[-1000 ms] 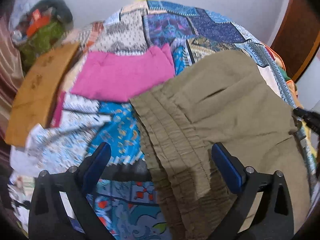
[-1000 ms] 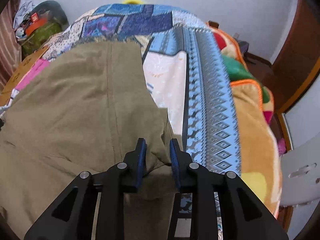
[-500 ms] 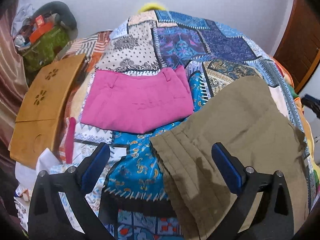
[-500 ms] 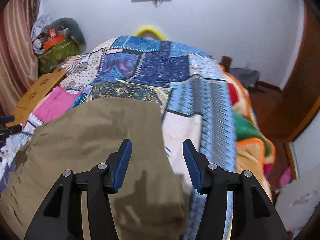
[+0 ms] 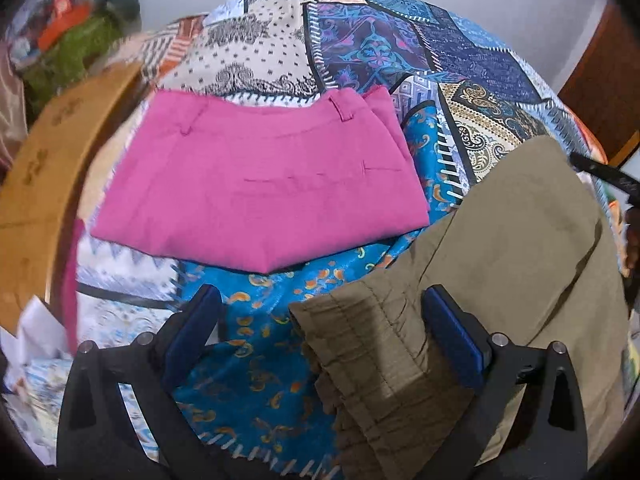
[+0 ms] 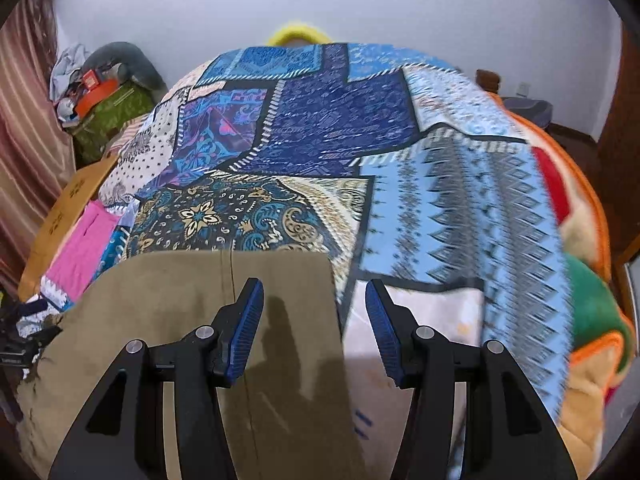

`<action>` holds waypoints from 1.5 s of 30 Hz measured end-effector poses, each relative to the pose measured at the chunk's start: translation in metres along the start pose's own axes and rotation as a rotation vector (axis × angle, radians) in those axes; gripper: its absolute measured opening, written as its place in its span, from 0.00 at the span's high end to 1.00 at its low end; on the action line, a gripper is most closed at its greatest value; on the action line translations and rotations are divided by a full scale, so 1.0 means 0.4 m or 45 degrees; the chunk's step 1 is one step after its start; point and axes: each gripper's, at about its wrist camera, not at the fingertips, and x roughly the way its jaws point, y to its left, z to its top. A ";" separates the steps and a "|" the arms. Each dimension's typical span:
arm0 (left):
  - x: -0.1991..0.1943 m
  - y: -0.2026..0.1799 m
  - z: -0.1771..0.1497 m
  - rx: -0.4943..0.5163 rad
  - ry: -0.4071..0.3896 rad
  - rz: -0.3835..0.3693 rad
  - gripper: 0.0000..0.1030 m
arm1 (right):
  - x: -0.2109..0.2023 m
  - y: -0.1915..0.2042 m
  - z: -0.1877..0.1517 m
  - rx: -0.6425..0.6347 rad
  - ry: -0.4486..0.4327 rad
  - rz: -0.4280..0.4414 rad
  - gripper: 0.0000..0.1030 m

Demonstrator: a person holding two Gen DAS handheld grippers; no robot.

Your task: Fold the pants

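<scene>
Left wrist view: folded pink pants (image 5: 264,184) beside olive pants (image 5: 500,280) on patchwork bedspread (image 5: 400,52), both hand-held grippers released.

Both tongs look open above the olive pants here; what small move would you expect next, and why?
Probably lower the left tongs onto the gathered waistband of the olive pants and close. Both the left and right tongs hang open, holding nothing, and the pants lie flat on the patchwork bedspread, seemingly needing another fold.

near end of the olive pants (image 6: 168,320) cut off at the bottom edge, wooden board (image 5: 44,168) and green bag (image 5: 68,52) blurry, far bed corner (image 6: 560,208) smeared, pink shorts (image 6: 84,248) half hidden
</scene>
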 end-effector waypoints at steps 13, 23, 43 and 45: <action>-0.024 -0.036 -0.016 0.049 -0.024 -0.106 0.48 | 0.057 0.061 -0.003 -0.124 0.037 -0.090 0.89; -0.162 -0.044 0.031 0.116 -0.159 0.021 0.54 | -0.123 0.084 0.023 -0.194 -0.161 -0.173 0.90; -0.485 -0.110 -0.045 0.232 -0.415 0.073 0.54 | -0.505 0.145 -0.052 -0.116 -0.443 -0.111 0.90; -0.500 -0.112 -0.081 0.235 -0.416 0.065 0.54 | -0.532 0.155 -0.101 -0.121 -0.443 -0.102 0.90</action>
